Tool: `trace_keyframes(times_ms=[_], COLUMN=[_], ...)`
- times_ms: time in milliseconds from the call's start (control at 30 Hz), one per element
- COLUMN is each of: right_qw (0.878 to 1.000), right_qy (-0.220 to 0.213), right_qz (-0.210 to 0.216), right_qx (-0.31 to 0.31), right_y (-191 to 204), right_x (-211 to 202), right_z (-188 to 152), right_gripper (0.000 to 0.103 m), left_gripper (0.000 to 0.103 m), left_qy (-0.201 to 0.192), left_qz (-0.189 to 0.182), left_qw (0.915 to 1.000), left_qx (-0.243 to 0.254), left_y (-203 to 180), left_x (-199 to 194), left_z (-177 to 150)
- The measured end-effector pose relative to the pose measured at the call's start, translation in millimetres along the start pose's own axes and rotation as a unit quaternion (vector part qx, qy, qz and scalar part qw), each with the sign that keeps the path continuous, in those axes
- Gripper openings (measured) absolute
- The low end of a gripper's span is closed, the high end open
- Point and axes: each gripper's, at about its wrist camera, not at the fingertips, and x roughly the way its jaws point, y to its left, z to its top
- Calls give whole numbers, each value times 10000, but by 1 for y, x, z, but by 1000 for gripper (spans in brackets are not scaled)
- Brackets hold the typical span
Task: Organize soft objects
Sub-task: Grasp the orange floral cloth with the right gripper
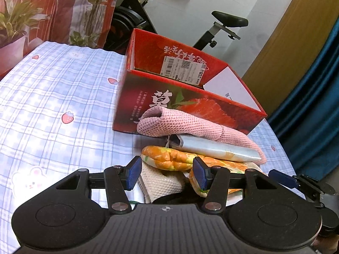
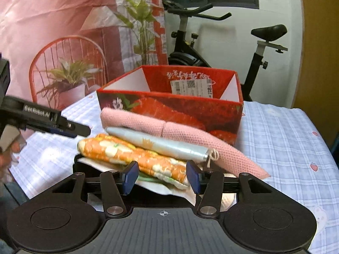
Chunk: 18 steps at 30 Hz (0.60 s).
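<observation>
Checked blue cloth (image 1: pixel 63 89) covers our table, where a glossy red cardboard box (image 1: pixel 184 105) stands open. Just before it we see a stack: pink waffle-knit cloth (image 2: pixel 186 139), smooth silver pouch (image 2: pixel 156 144), quilted orange pad (image 2: pixel 131 156). Our left gripper (image 1: pixel 166 172) and right gripper (image 2: pixel 162 176) both gape, blue pads flanking the stack's edge without pressing.

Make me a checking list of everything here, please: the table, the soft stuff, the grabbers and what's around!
Surface: blue checked cloth with strawberry prints.
Job's things: pink knit cloth, silvery roll and orange floral pad, stacked before the open red strawberry box; no soft things seen inside.
Clutter: nothing seen.
Grippers: left gripper and right gripper, both open at the stack.
Cables: nothing seen.
Surroundings: exercise bike, plant-print backdrop.
</observation>
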Motion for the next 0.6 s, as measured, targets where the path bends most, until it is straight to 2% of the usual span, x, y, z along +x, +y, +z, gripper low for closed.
trace_keyframes(times_ms=[133,233,367,600], right_qw=[9999,9998,9998,9995], right_qy=[77,142,115,-117], right_qz=[-79,-114,-158,-179], right_qx=[-19,-109,-18,216], right_y=[-3,-4,-8,-17], right_x=[9,17,25,26], right_z=[2,2,5,19], right_gripper=[48,53,51,32], left_gripper=[56,56,56,55], left_qy=[3,17,17,-35], left_qz=[4,42,77,100], left_qw=[10000,10000,10000,9999], left_qx=[-9,-15,-45,-7], left_y=[1,4,7,8], left_x=[1,3,5,6], left_z=[-1,-2,-3,-2])
